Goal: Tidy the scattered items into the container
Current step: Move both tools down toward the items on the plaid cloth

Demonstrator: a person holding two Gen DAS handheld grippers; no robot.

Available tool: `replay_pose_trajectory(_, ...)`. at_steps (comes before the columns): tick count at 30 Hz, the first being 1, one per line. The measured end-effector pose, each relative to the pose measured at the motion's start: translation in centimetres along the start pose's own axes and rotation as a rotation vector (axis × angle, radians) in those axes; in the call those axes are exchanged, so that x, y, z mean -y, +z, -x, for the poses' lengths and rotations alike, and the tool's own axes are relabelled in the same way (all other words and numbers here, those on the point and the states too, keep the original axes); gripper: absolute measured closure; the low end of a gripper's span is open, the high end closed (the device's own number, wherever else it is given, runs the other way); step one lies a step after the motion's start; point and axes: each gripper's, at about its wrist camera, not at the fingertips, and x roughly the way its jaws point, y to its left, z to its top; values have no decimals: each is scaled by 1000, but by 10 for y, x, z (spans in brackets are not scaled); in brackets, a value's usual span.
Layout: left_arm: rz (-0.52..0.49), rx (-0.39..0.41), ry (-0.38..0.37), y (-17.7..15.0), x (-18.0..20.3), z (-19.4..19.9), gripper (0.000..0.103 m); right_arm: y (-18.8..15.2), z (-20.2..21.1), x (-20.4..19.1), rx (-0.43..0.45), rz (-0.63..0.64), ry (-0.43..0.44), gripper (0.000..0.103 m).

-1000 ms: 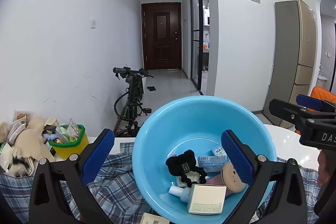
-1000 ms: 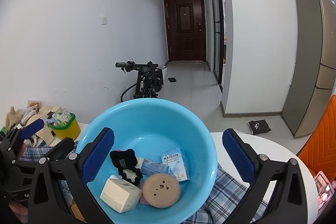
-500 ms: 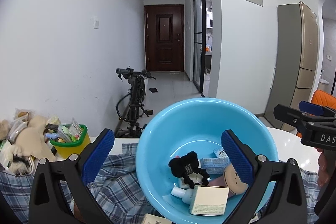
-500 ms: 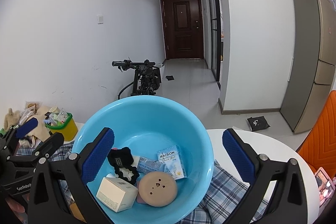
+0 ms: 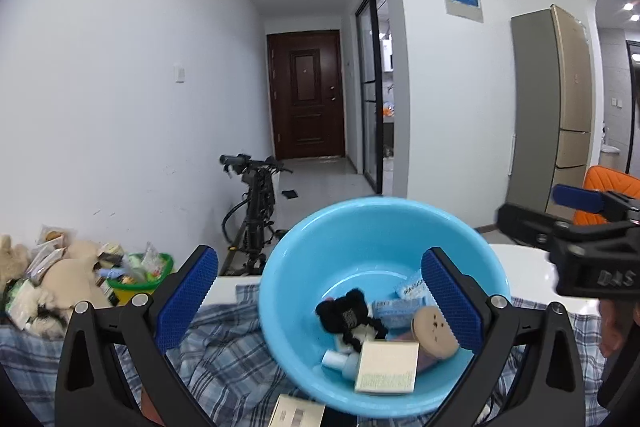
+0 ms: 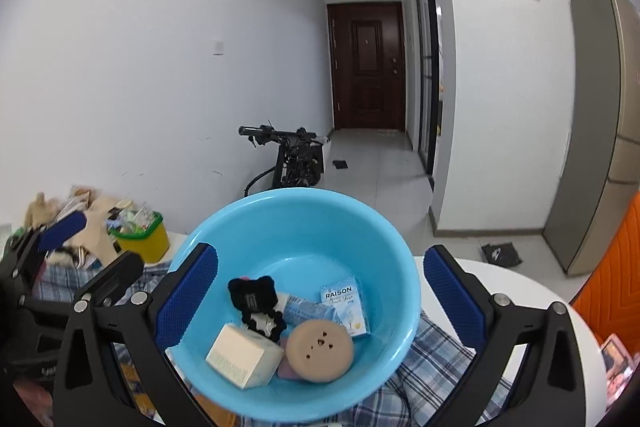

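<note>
A light blue basin (image 5: 360, 247) (image 6: 300, 227) sits on a checked cloth. Inside lie a cream box (image 5: 386, 367) (image 6: 240, 357), a round tan disc (image 5: 434, 331) (image 6: 320, 351), a black hair tie (image 5: 344, 313) (image 6: 252, 293), a blue RAISON box (image 6: 346, 301) and a small bottle (image 5: 338, 359). Another pale box (image 5: 296, 415) lies on the cloth just in front of the basin. My left gripper (image 5: 320, 299) is open above the basin's left side and holds nothing. My right gripper (image 6: 320, 297) is open over the basin's right side, also empty.
At the left, a yellow tub (image 5: 136, 275) (image 6: 140, 235) of sachets and a plush toy (image 5: 60, 279) sit on the checked cloth (image 5: 224, 347). The white table (image 6: 500, 279) shows at the right, an orange chair (image 6: 616, 267) beside it. A bike (image 5: 256, 203) leans on the wall behind.
Both views have drifted only slightly, tilting a little upward. Both grippers stay open and the items in the basin have not moved.
</note>
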Motion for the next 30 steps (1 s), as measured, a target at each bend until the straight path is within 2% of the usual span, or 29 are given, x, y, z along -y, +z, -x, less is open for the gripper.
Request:
replay_pose_trajectory(2, 18, -14, 61, -4, -4, 9, 0, -7, 14, -2, 3, -19, 18, 0)
replay_pose_trajectory(3, 29, -8, 62, -5, -6, 15, 0, -10, 23, -4, 8, -24, 17, 0)
replay_pose_trajectory(5, 59, 8, 28, -8, -13, 31, 0, -17, 40, -10, 15, 5, -5, 0)
replay_pose_trajectory(7, 64, 19, 25, -11, -17, 48, 0, -24, 59, -16, 36, 32, -6, 0)
replay_pose_trajectory(12, 56, 22, -20, -15, -19, 82, 0, -33, 91, -16, 52, -9, 16, 0)
replay_pose_trajectory(17, 19, 0, -51, -21, -15, 110, 0, -42, 105, -12, 27, -19, 11, 0)
replay_pose_trajectory(21, -16, -76, -47, -34, -12, 112, 0, -57, 98, -7, -75, -20, 5, 0)
replay_pose_trajectory(25, -23, -247, -53, -56, -13, 100, 0, -80, 79, 0, -227, -31, 24, 0)
replay_pose_trajectory(30, -68, -335, -38, -87, -16, 102, 0, -111, 75, -3, -303, 19, 25, 0)
